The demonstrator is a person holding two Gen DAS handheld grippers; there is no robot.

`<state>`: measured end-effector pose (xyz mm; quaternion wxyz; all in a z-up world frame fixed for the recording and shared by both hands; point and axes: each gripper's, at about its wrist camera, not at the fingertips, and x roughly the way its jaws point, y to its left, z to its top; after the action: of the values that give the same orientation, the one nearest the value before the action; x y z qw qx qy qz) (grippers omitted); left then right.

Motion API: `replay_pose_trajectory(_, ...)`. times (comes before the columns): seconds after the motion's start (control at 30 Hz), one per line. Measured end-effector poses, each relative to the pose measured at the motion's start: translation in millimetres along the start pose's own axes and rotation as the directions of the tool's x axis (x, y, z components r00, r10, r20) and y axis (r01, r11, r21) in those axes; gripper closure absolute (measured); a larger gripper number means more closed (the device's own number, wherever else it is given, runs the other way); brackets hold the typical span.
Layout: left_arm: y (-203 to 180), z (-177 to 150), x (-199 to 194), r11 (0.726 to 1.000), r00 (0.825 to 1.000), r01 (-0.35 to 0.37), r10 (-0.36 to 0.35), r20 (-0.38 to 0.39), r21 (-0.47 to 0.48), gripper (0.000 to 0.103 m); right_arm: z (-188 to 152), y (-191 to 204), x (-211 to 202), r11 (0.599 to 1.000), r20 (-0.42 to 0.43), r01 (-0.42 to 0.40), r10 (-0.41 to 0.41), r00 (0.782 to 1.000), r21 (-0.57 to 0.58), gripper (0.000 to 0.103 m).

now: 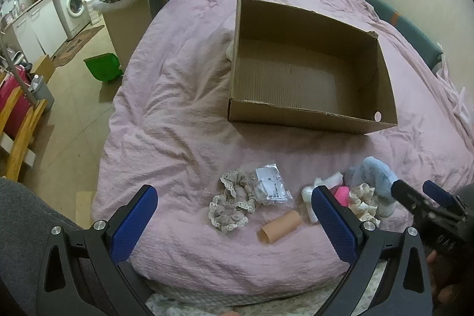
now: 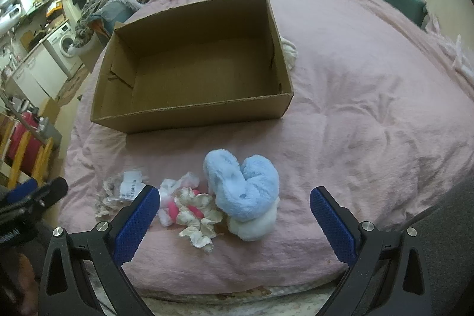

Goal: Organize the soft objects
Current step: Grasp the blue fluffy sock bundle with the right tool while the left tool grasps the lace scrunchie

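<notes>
I am just getting started, I think, because nothing is sitting in the cardboard box (image 2: 189, 105) yet; I can see its brown floor, all bare. The box is resting on the pink blanket (image 2: 370, 96), farther up the bed than the soft things. I am holding my left gripper (image 1: 235, 199) wide apart with nothing between its blue pads, and it is hanging above the gray frilly scrunchie (image 1: 229, 205), the little plastic packet (image 1: 271, 182) and the tan tube (image 1: 281, 227). I am holding my right gripper (image 2: 234, 202) wide apart too, also empty, above the fluffy blue slipper (image 2: 243, 185), which is lying on top of a white fluffy thing (image 2: 254, 224). Beside them a cream scrunchie (image 2: 198, 215) is touching something pink (image 2: 173, 208). My guess for the next move: I should be lowering one gripper around a soft thing, squeezing gently, then carrying it over the box wall and letting go inside.
</notes>
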<state>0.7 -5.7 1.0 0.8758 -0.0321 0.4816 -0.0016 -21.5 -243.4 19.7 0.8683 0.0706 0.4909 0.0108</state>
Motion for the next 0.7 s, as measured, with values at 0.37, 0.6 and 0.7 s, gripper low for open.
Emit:
replay_pose_trajectory(0.37, 8, 2, 2, 0.999, 1.0, 0.006, -0.006, -0.011, -0.033, 0.0, 35, -63, 49, 0.946, -0.254, -0.085, 0.169, 0.952, 0.312, 0.0)
replay_pose_trajectory(0.6, 7, 2, 5, 0.999, 1.0, 0.01, -0.011, -0.022, -0.032, 0.0, 21, -59, 88, 0.921, -0.37, -0.134, 0.276, 0.887, 0.367, 0.025)
replay_pose_trajectory(0.7, 8, 3, 7, 0.999, 1.0, 0.008, -0.008, -0.027, -0.032, 0.0, 21, -55, 92, 0.922, -0.374, -0.135, 0.277, 0.885, 0.362, 0.049)
